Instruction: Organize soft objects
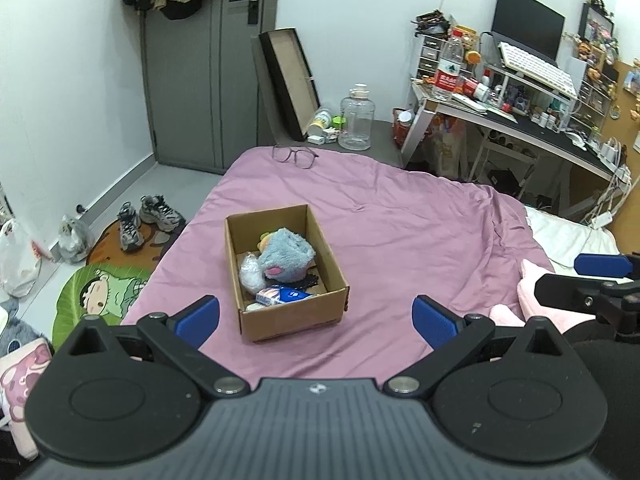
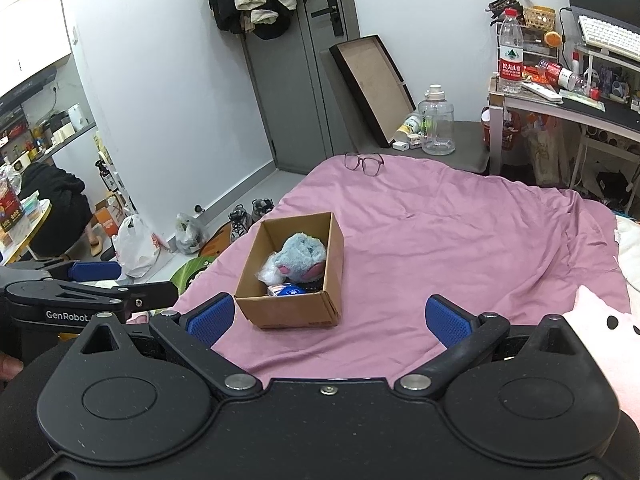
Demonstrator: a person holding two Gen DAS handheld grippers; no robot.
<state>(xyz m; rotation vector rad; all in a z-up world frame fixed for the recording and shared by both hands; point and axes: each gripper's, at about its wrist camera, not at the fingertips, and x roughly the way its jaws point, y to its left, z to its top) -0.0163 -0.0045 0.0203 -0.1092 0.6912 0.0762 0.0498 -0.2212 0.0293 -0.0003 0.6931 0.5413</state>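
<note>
Left wrist view: both grippers, left gripper [image 1: 316, 320] and right gripper [image 2: 330, 318], are hovering wide open, empty, near the cardboard box [image 1: 294, 322]; better reaching right for the pink plush [image 2: 600, 320]

I see open pink bedspread [image 1: 400, 220] all around the cardboard box [image 1: 294, 320]; only glasses [image 1: 295, 155] far off, pink plush [image 2: 600, 320] at right.

pink plush [image 2: 608, 344] cut off, box [image 1: 288, 312] bottom hidden
</note>
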